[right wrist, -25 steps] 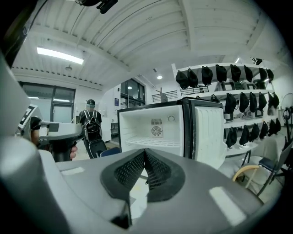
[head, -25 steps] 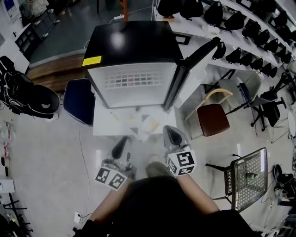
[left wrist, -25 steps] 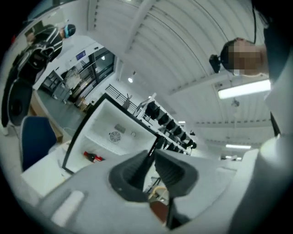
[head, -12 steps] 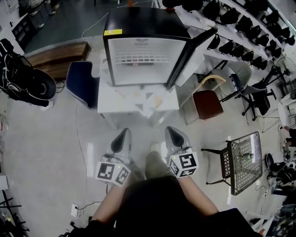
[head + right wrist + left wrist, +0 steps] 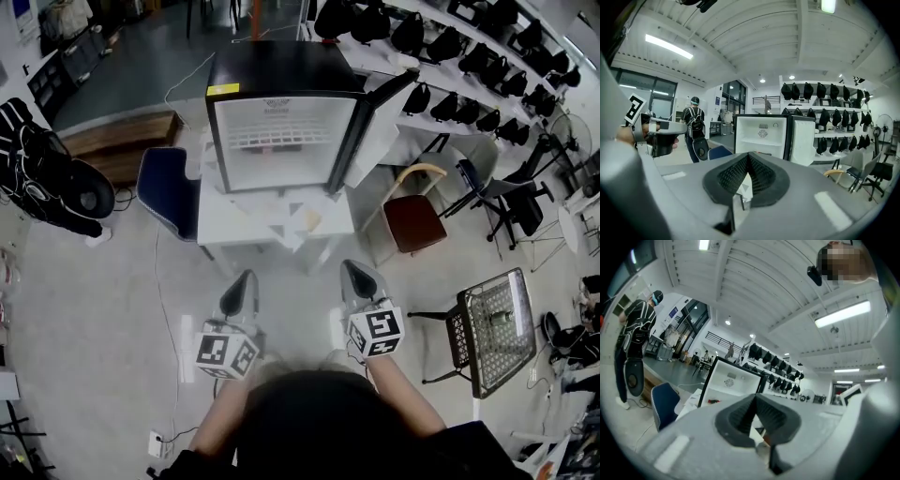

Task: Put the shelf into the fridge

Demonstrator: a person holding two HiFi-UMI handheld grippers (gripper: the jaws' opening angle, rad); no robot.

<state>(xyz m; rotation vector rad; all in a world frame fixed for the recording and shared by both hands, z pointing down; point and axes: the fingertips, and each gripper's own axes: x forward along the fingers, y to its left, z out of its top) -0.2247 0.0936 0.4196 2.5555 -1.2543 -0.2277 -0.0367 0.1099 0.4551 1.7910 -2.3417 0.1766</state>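
Note:
The black mini fridge (image 5: 281, 112) stands on a low white table (image 5: 225, 220), its door (image 5: 380, 117) swung open to the right. A white wire shelf (image 5: 272, 138) lies level inside its white cavity. Both grippers hang over the floor in front of the table, well short of the fridge. My left gripper (image 5: 242, 281) is shut with nothing in it; its dark pads meet in the left gripper view (image 5: 754, 398). My right gripper (image 5: 354, 272) is shut and empty too (image 5: 748, 155). The fridge (image 5: 761, 136) shows straight ahead in the right gripper view.
A blue chair (image 5: 169, 192) stands left of the table and a brown-seated chair (image 5: 412, 223) right of it. A metal mesh table (image 5: 495, 330) is at the far right. A person with a black backpack (image 5: 47, 178) is at the left. Racks of black bags (image 5: 469, 56) line the right wall.
The fridge has drawn farther away as the person backed off from it. Both grippers have moved away from the table edge and now hang over bare floor.

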